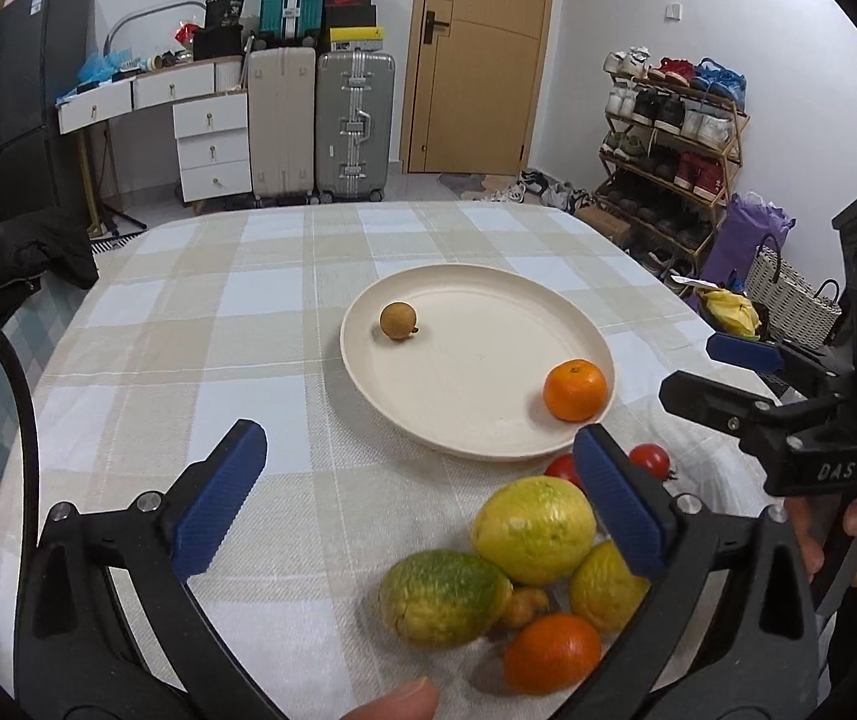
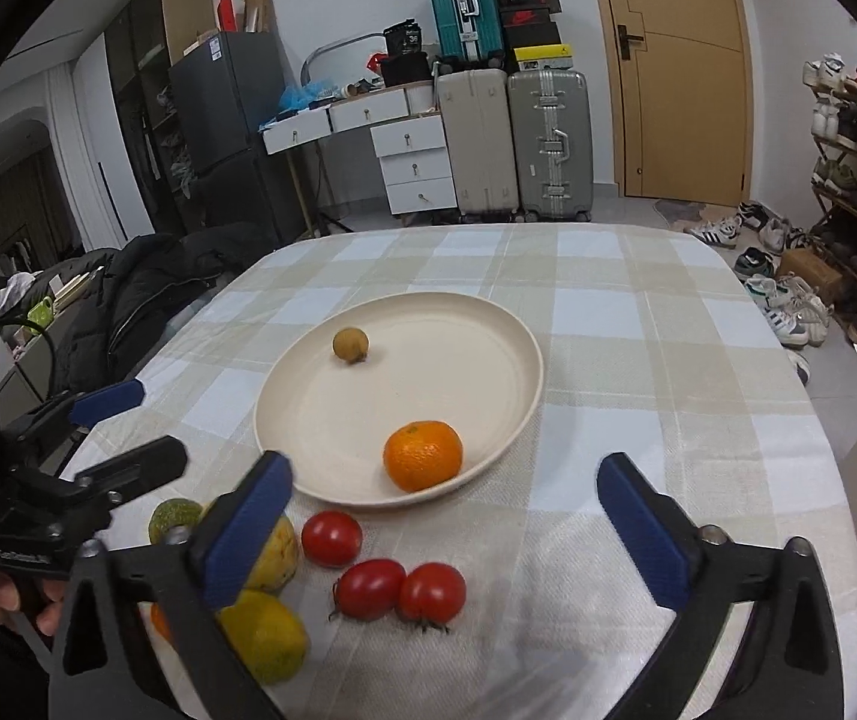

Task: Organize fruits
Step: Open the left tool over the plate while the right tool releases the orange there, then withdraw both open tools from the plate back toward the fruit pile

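Observation:
A cream plate (image 1: 476, 408) (image 2: 476, 324) holds a small brown longan (image 1: 397, 320) (image 2: 350, 345) and an orange mandarin (image 1: 574, 390) (image 2: 423, 456). In front of it lie three yellow-green lemons (image 1: 533, 528) (image 2: 263, 636), a second mandarin (image 1: 551, 652), a small ginger-like piece (image 1: 524, 606) and three red tomatoes (image 2: 332, 538) (image 1: 649, 461). My left gripper (image 1: 422, 498) is open and empty above the lemons. My right gripper (image 2: 446, 534) is open and empty above the tomatoes; it also shows at the right of the left wrist view (image 1: 722, 372).
The table (image 1: 248, 324) has a checked cloth. A dark jacket (image 2: 146, 294) lies past its left edge. Suitcases (image 1: 320, 120), a drawer desk and a door stand behind. A shoe rack (image 1: 674, 138) and bags stand at the right.

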Available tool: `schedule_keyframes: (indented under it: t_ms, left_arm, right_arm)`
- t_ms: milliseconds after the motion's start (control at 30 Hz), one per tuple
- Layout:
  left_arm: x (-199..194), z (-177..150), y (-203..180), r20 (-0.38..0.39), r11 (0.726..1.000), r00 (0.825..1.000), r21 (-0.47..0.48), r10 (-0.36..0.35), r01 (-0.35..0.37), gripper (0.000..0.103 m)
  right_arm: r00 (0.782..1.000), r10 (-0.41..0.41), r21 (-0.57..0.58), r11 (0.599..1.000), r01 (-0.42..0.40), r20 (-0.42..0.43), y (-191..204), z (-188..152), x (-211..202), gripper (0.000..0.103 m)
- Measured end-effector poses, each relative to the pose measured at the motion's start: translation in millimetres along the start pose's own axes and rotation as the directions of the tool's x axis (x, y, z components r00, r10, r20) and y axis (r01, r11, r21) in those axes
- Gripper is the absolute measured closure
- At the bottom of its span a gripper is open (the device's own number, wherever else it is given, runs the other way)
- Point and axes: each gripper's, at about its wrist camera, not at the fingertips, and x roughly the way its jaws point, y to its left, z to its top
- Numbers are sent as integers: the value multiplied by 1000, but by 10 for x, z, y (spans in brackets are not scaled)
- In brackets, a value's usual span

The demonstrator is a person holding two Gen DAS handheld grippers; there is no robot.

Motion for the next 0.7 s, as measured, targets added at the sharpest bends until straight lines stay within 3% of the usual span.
schedule_keyframes:
  t_ms: [300,700]
  left_arm:
    - [-480,-204,-38,35,999,999,20,29,-30,1]
    - [-624,-302,-13,14,999,999,20,30,-30,1]
  right_arm:
    - [1000,2,15,1000,-2,-6,-96,-184,-220,0]
    - [1000,1,2,1000,-1,-29,-128,-297,-262,0]
